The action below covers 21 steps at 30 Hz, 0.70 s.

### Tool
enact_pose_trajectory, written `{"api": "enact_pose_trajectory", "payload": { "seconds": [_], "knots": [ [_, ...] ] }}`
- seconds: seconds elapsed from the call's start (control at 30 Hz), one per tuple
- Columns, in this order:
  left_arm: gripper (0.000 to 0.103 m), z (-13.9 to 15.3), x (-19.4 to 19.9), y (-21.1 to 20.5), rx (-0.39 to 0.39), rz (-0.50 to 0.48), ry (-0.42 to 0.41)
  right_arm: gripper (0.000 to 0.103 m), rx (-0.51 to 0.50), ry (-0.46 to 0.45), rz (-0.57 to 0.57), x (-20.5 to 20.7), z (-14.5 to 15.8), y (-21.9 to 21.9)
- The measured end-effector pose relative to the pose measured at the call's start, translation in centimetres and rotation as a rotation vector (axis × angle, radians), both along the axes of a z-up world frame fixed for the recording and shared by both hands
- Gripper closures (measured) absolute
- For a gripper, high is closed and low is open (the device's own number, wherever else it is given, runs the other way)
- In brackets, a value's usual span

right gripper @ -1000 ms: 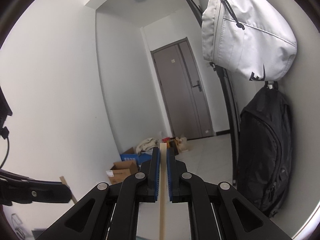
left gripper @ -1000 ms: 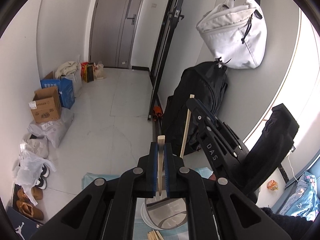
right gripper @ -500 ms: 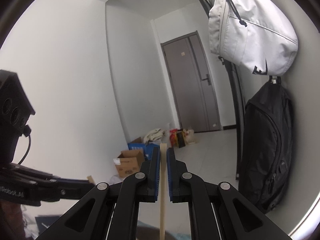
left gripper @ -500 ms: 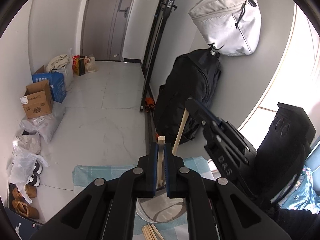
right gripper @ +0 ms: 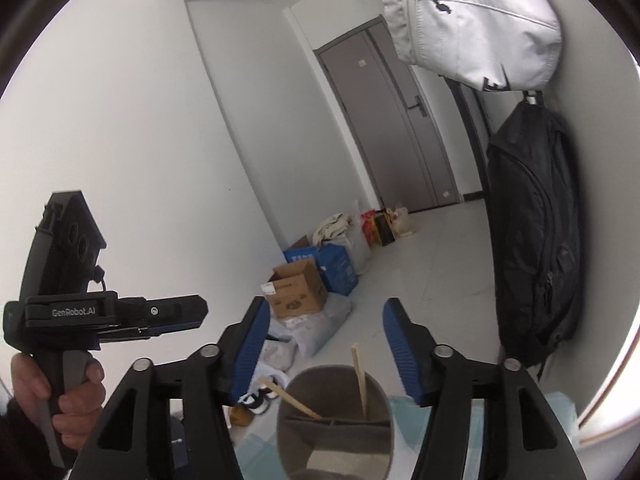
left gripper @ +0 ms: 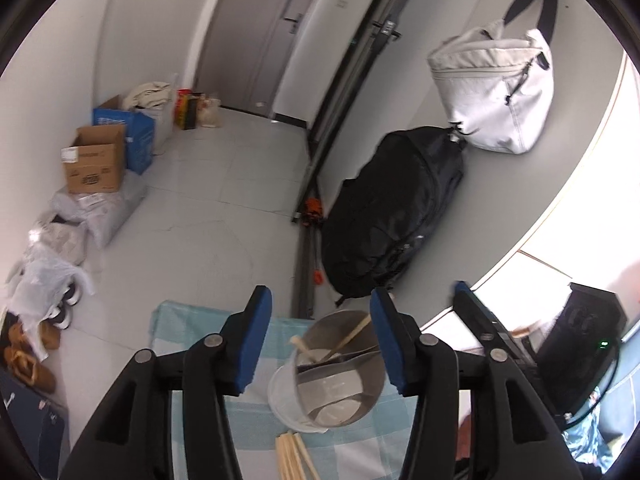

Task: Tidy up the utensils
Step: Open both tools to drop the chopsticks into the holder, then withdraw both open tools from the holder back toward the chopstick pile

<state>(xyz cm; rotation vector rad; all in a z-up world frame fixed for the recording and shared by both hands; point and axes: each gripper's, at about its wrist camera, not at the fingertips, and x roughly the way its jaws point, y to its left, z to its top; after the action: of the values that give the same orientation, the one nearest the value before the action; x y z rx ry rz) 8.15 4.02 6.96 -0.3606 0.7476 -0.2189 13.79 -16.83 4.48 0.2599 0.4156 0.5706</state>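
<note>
A metal utensil cup (left gripper: 340,376) stands on a blue checked cloth (left gripper: 192,328), with two wooden chopsticks (left gripper: 348,338) leaning inside it. My left gripper (left gripper: 320,340) is open and empty just above the cup. My right gripper (right gripper: 320,344) is open and empty above the same cup (right gripper: 332,424), where the two chopsticks (right gripper: 360,376) stand. Several more wooden chopsticks (left gripper: 294,456) lie on the cloth in front of the cup. The left gripper's body (right gripper: 100,312) shows at the left of the right wrist view, held by a hand.
A black backpack (left gripper: 392,216) and a white bag (left gripper: 496,88) hang on the wall beyond the table. Cardboard boxes (left gripper: 96,160), plastic bags and shoes line the floor at the left. A closed grey door (right gripper: 392,120) is at the far end.
Both grippers opened and let go of their chopsticks, which now stand in the cup. Both views tipped down toward the cup.
</note>
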Motion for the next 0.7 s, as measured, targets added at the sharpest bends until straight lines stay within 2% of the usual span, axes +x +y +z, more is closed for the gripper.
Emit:
{"api": "enact_pose_trajectory", "payload": {
  "seconds": [0.1, 0.33, 0.4, 0.5, 0.7],
  "knots": [
    [0.048, 0.0, -0.9, 0.1, 0.007, 0.031, -0.005, 0.03, -0.011, -0.01, -0.012, -1.4, 0.7, -0.6],
    [0.044, 0.1, -3.0, -0.5, 0.026, 0.063, -0.01, 0.015, -0.01, -0.018, -0.022, -4.4, 2.1, -1.5],
    [0.04, 0.2, -3.6, -0.3, 0.032, 0.071, -0.011, 0.011, -0.009, -0.021, -0.023, -5.3, 2.5, -1.7],
    [0.034, 0.3, -4.5, -0.3, 0.039, 0.081, -0.022, 0.008, -0.013, -0.031, -0.019, -6.7, 2.7, -1.8],
    [0.033, -0.1, -6.0, -0.5, 0.061, 0.092, -0.031, 0.004, -0.037, -0.025, -0.009, -8.6, 2.0, -1.5]
  ]
}}
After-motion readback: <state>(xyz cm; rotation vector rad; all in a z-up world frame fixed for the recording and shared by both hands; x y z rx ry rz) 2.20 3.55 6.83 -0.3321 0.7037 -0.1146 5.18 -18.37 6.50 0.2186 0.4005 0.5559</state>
